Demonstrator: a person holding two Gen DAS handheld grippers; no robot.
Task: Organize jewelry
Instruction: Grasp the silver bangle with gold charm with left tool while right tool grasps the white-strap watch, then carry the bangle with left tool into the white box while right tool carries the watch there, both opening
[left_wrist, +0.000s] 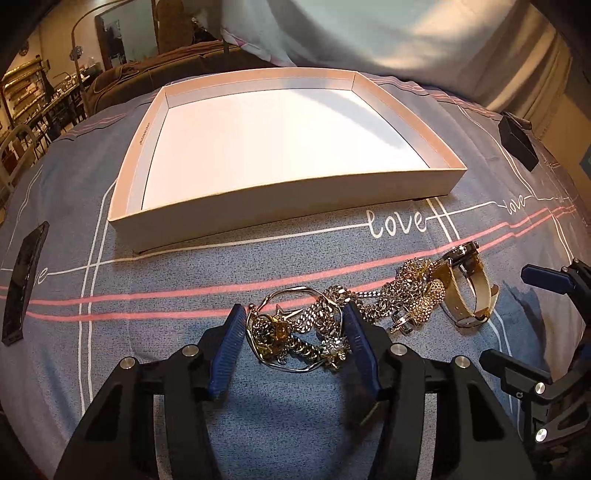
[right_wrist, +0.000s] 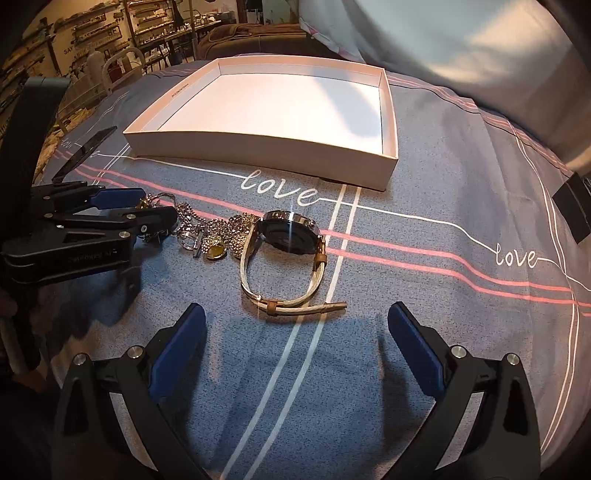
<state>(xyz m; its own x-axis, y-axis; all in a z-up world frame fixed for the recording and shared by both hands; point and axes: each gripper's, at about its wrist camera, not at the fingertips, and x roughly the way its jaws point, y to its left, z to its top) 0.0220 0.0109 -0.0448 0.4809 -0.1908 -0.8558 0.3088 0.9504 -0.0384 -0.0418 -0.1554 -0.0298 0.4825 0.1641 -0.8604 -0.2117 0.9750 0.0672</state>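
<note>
On bed cover (left_wrist: 147, 369): left gripper (left_wrist: 295, 325) spread around jewelry tangle (left_wrist: 295, 332), contact unclear; right gripper (right_wrist: 295, 321) released near watch (right_wrist: 291, 236); box (left_wrist: 280, 206) empty.

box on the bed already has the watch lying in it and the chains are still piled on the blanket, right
Not quite: the box holds nothing yet. The right wrist view shows the watch lying on the blanket, beside the pile of chains, in front of the box.

Box (left_wrist: 280, 201) behind jewelry pile (left_wrist: 332, 317); watch (right_wrist: 284, 254) right of pile.
</note>
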